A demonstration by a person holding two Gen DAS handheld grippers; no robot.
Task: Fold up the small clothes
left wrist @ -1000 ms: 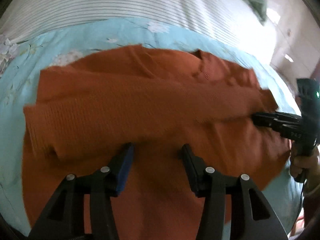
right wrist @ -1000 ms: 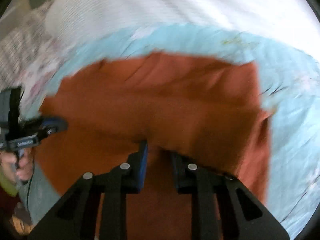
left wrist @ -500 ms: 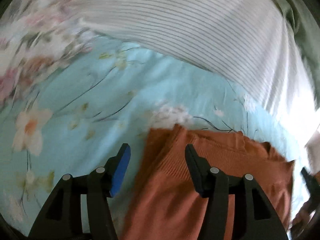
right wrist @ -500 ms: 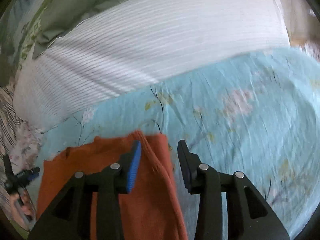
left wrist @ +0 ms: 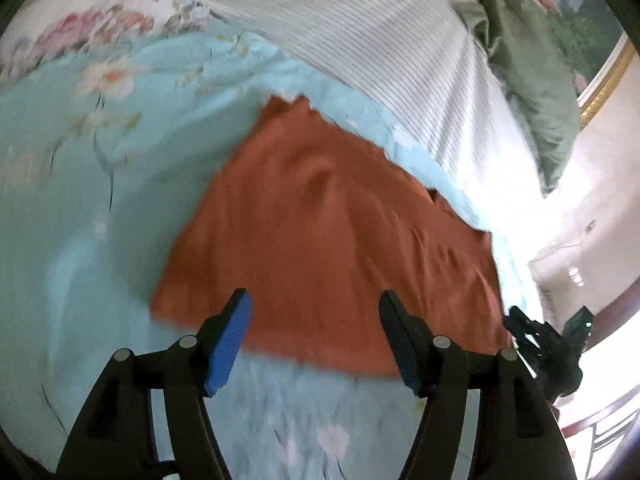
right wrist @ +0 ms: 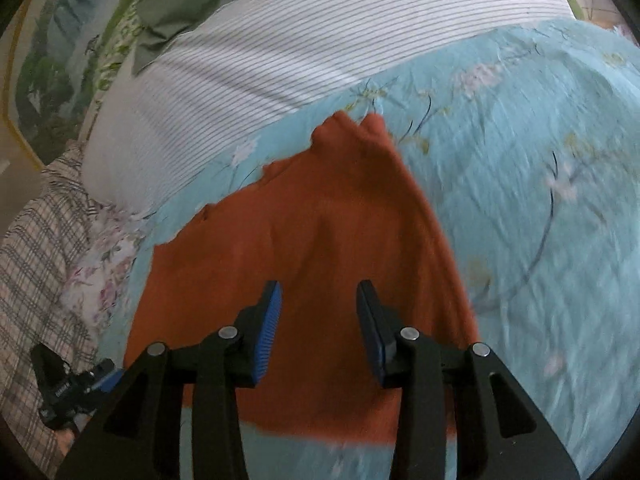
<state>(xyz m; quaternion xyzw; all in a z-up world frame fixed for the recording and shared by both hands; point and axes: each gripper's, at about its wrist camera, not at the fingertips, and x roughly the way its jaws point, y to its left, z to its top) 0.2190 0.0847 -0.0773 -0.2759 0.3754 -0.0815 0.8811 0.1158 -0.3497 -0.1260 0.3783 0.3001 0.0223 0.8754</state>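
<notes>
An orange knit sweater (left wrist: 332, 224) lies folded flat on the light blue floral bedspread (left wrist: 80, 200). My left gripper (left wrist: 316, 340) hovers over its near left edge with jaws opening and nothing between them. In the right wrist view the same sweater (right wrist: 320, 248) stretches ahead, and my right gripper (right wrist: 318, 328) hangs above its near right part, jaws opening, empty. Each gripper shows in the other's view: the right gripper (left wrist: 536, 340) at the sweater's right edge, the left gripper (right wrist: 68, 388) at its left edge.
A white striped pillow (left wrist: 380, 40) lies behind the sweater, with a green cloth (left wrist: 532, 80) at its right end. A checked blanket (right wrist: 28, 264) sits at the left in the right wrist view. Bare bedspread (right wrist: 540, 200) extends to the right.
Both grippers have let go of the sweater and drawn back toward its near edge, jaws wider than before. The sweater now lies folded into a narrower shape.
</notes>
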